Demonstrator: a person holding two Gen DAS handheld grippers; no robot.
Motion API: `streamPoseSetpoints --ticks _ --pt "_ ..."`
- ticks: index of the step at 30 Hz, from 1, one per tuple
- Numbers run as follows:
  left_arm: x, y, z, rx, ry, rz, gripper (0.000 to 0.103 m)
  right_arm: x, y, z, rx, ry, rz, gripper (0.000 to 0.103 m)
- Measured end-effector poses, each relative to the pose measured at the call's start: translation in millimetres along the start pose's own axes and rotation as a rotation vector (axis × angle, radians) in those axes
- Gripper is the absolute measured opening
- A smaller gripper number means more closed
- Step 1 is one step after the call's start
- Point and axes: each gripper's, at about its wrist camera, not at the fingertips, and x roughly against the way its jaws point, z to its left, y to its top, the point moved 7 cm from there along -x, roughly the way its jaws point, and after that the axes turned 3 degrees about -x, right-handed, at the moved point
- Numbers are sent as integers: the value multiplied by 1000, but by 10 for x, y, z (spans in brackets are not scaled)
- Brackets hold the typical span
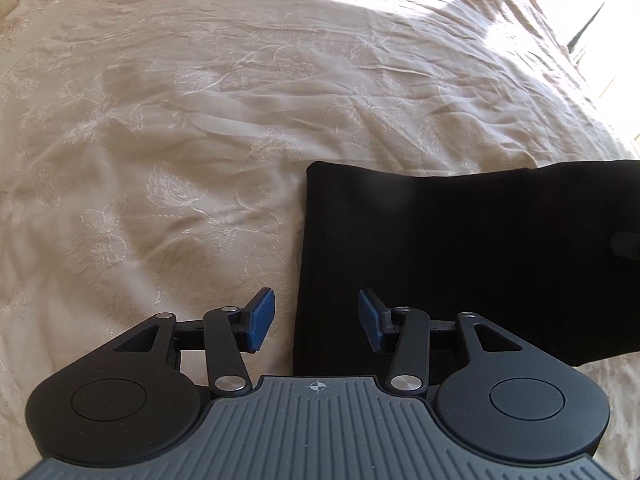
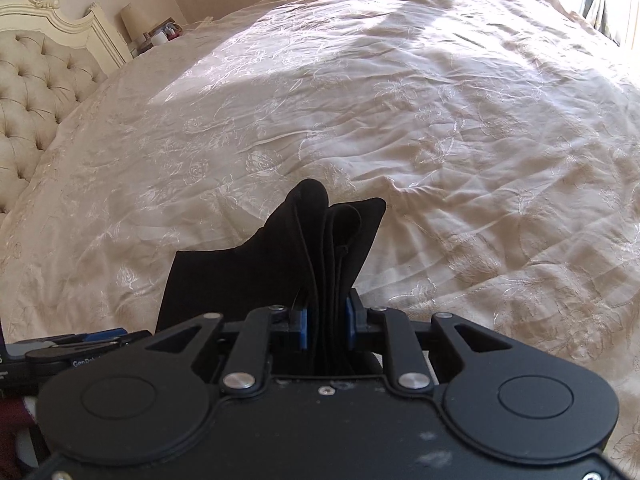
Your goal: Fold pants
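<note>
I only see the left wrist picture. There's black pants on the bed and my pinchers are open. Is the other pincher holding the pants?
Observer: Yes. The right gripper is shut on the pants, with several bunched layers between its blue pads.
Operator: Is that bunch lying flat like on my side?
Observer: No. It stands up past the fingers in loose folds, above the bedspread.
Operator: Can it see my pincher?
Observer: Yes. The left gripper shows at the right view's lower left edge, beside the flat part of the pants.
Operator: What's behind the bed?
Observer: A tufted cream headboard at the far left.
</note>
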Motion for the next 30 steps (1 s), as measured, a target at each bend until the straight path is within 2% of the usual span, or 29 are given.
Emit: streamPoseSetpoints --ticks 2,3,6,9,14,16,18,19,21,24,26,30 --pt "-189 -4 -82 -11 -22 43 47 -59 13 -89 -10 7 14 19" --pt "-284 -15 -107 -10 -36 69 59 -98 19 -141 -15 10 23 19" --pt "-461 -19 -154 7 -76 93 78 -198 35 -259 -32 19 44 19" --pt "-560 3 -164 60 -110 120 91 -272 37 -352 -41 25 57 19" --pt "-608 63 -156 156 -107 171 95 -403 30 -477 -49 13 83 19" --pt "-570 68 -175 148 -100 140 84 -474 20 -533 -53 -4 97 20" --pt "-505 59 -201 112 -82 111 57 -540 6 -583 -59 -18 108 22" --pt "-465 49 -204 100 -76 99 52 -572 -2 -602 -60 -27 112 23" --pt "-384 26 -185 76 -51 80 28 -630 -21 -627 -56 -50 118 24" --pt "-275 42 -151 57 -47 51 20 -692 -53 -630 -52 -79 120 25" --pt "-177 53 -147 41 -13 21 17 -704 -55 -598 -52 -91 120 25" --pt "5 18 15 63 26 -17 16 -716 -33 -402 -43 -79 114 24"
